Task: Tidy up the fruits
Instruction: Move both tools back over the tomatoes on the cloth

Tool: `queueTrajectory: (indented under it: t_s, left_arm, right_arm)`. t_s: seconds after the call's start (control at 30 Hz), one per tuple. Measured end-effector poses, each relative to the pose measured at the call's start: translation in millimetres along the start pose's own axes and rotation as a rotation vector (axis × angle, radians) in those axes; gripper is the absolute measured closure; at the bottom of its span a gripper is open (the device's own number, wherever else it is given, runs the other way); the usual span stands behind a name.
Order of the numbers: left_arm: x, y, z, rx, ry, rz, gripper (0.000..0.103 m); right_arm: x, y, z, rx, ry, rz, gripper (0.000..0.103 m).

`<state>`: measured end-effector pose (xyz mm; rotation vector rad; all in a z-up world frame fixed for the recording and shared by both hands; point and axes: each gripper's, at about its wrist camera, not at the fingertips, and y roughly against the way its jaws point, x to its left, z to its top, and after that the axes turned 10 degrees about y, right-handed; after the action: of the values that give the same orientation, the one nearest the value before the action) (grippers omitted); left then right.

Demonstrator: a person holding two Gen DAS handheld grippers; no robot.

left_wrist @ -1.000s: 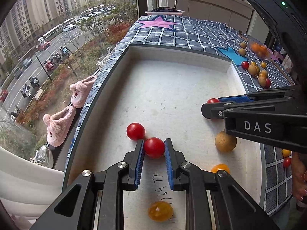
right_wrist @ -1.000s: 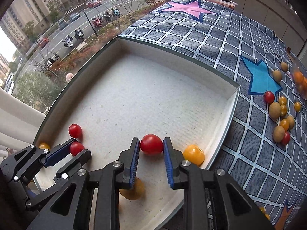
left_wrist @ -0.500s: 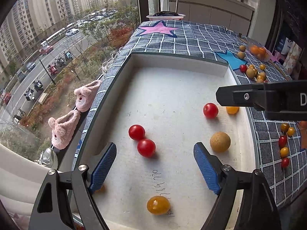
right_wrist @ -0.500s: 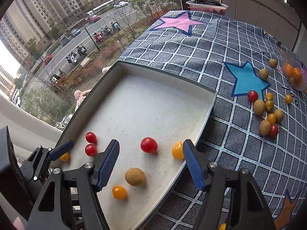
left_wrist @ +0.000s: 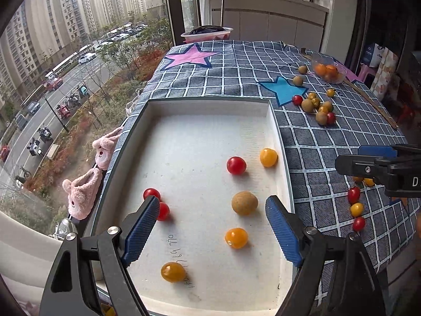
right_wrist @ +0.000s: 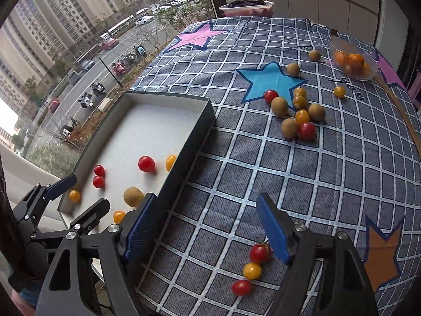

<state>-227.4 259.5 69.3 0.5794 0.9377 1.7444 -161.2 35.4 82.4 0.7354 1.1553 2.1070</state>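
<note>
A white tray point(left_wrist: 205, 105) with dark walls holds three red tomatoes, three yellow tomatoes and a brown round fruit point(left_wrist: 244, 202). My left gripper point(left_wrist: 211, 222) is open and empty above the tray's near end, with two red tomatoes point(left_wrist: 163, 211) by its left finger. My right gripper point(right_wrist: 206, 226) is open and empty over the checked cloth, right of the tray point(right_wrist: 202, 129). A red tomato point(right_wrist: 259, 253), a yellow one point(right_wrist: 252, 270) and another red one point(right_wrist: 240, 287) lie by its right finger. A loose pile of fruit point(right_wrist: 297, 115) lies farther back.
A clear bowl of orange fruit point(right_wrist: 354, 62) stands at the back right of the table. A pink-rimmed basin point(right_wrist: 246, 8) sits at the far edge. The tray lies along the table's left edge, beside a window. Pink slippers point(left_wrist: 84, 194) lie on the sill.
Both grippers opened and let go of the red tomatoes they held in the tray. Both pulled back; the right one moved right, out over the cloth.
</note>
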Motion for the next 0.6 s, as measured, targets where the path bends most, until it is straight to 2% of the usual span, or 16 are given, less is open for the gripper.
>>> queueTrajectory:
  t_s: [0.17,0.33,0.6]
  left_arm:
    - [-32.8,7.6,0.5,-0.003,-0.040,-0.054,0.019]
    - [-74.3,10.1,-6.7,0.000,-0.120,-0.091,0.019]
    - [-123.5,0.2,-36.3,0.048,-0.192,-0.108,0.019]
  right_arm:
    - [-40.9,13.1,-33.4,0.005,-0.057,-0.062,0.023]
    - [-71.5,23.0,-66.0,0.016,-0.101,-0.117,0.023]
    - [-85.4,22.5,-91.3,0.020,-0.084,-0.156,0.023]
